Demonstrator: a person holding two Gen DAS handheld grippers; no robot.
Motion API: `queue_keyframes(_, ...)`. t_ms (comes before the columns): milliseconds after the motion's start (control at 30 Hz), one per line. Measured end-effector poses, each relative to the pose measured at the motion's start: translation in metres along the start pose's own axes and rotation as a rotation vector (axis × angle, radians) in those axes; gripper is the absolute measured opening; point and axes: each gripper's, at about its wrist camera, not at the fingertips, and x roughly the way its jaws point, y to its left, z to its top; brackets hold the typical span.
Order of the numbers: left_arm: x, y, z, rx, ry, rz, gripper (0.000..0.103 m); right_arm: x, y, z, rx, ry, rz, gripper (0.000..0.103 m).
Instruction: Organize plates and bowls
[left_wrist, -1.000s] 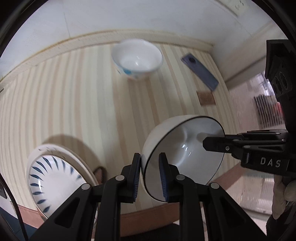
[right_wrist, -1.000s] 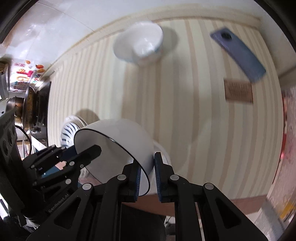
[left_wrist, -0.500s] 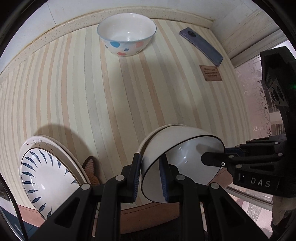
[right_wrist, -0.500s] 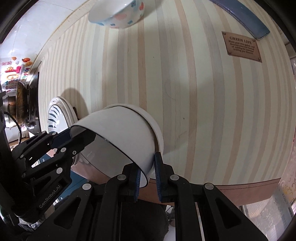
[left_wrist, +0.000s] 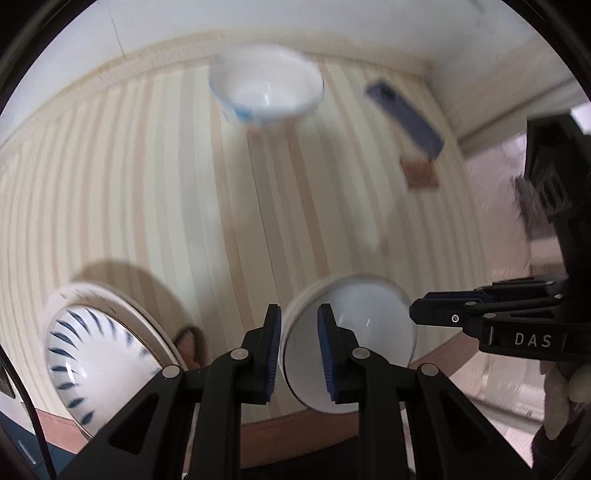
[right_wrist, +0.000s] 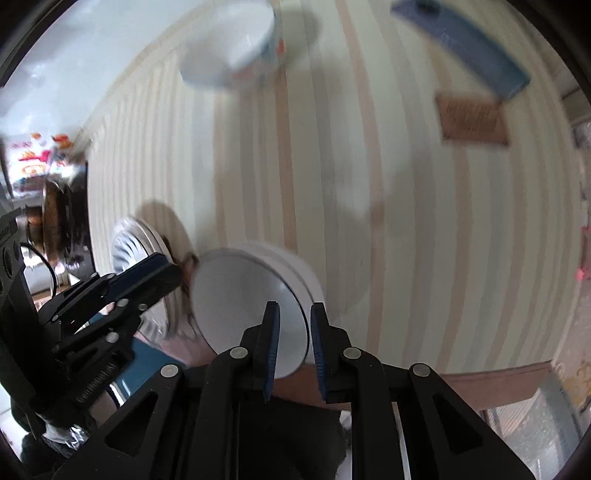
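**Two grippers parted at the rim of the nested white bowl**

Two bowls now sit one inside the other at the near edge of the striped table (left_wrist: 155, 192): the white bowl (left_wrist: 354, 332) rests in a second white bowl whose rim (left_wrist: 314, 291) shows just outside it. Half a second ago the inner bowl was tilted, its dark-edged rim pinched by both tools; it has since settled level into the lower one.

Left gripper (left_wrist: 299, 332): fingers spread wider than before, straddling the bowl's near-left rim with a visible gap on each side. Released. Right gripper (right_wrist: 293, 328): likewise spread, one finger either side of the bowl's right rim (right_wrist: 299, 325), no longer pinching. Released.

Both views are motion-blurred, where the earlier ones were sharp.

A blue-patterned plate (left_wrist: 99, 362) leans at the table's near-left edge, well apart from the stack, as before. The spotted bowl (left_wrist: 266, 92) stands upright at the far side near the wall. A blue phone (left_wrist: 406, 114) lies at the far right, with a brown plaque (left_wrist: 421, 173) just beside it. None of these has shifted on the table.
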Motion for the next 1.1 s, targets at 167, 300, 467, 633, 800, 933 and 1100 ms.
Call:
queue_keyframes(167,-0.042,0.017,0.043,-0.036,-0.170,0.048,0.030,-0.052,0.010,0.034,-0.008,-0.192,0.030,0.069)
queue_keyframes(300,-0.034,0.044,0.091,-0.108,-0.197,0.059,0.031,-0.054,0.002,0.080,0.062,-0.262,0.118,0.069)
queue_keyframes(467,0.001,0.065,0.128,-0.156,-0.166,0.039,0.031,-0.026,-0.002,0.139,0.126,-0.298,0.150,0.069)
queue_keyframes(633,0.048,0.071,0.155,-0.171,-0.105,0.035,0.031,0.009,0.000,0.179,0.145,-0.267,0.160,0.058)
queue_keyframes(800,0.073,0.069,0.165,-0.170,-0.103,0.033,0.020,0.038,0.002,0.198,0.130,-0.221,0.154,0.026)
queue_keyframes(933,0.071,0.068,0.163,-0.181,-0.116,0.037,0.020,0.036,0.000,0.201,0.130,-0.227,0.153,0.019)
queue_keyframes(1100,0.060,0.058,0.157,-0.136,-0.133,0.068,0.020,0.024,0.005,0.192,0.111,-0.247,0.129,0.018)
